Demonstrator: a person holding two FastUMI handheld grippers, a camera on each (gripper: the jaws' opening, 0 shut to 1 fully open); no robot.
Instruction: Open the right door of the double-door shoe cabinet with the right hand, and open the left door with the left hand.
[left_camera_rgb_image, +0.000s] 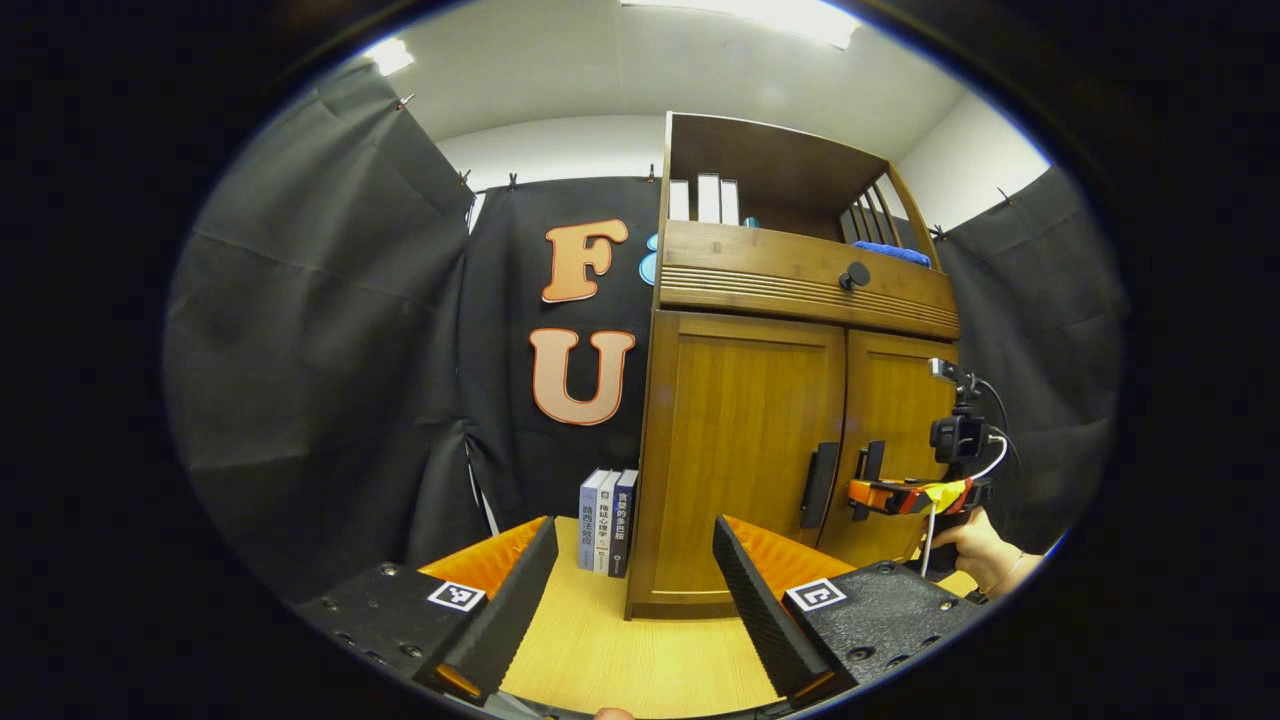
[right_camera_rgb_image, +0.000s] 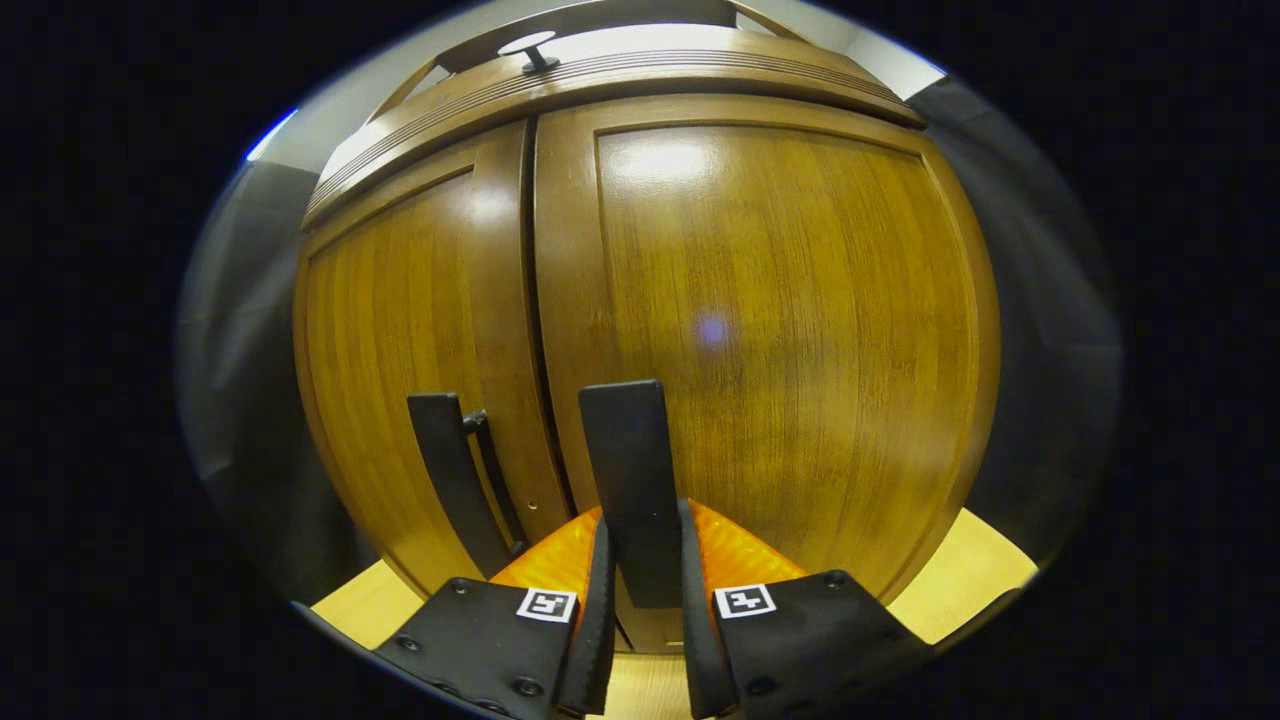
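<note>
A wooden shoe cabinet stands on a light wood table, both doors closed. Its left door carries a dark vertical handle, and the right door has a matching handle. In the left gripper view my left gripper is open, some way in front of the cabinet's left side. My right gripper, held by a hand, is at the right door's handle. In the right gripper view the right gripper is shut on the right door handle; the left door handle is beside it.
Three books stand upright on the table left of the cabinet. A drawer with a round knob sits above the doors, under an open shelf holding white books and a blue item. Black cloth walls surround the booth.
</note>
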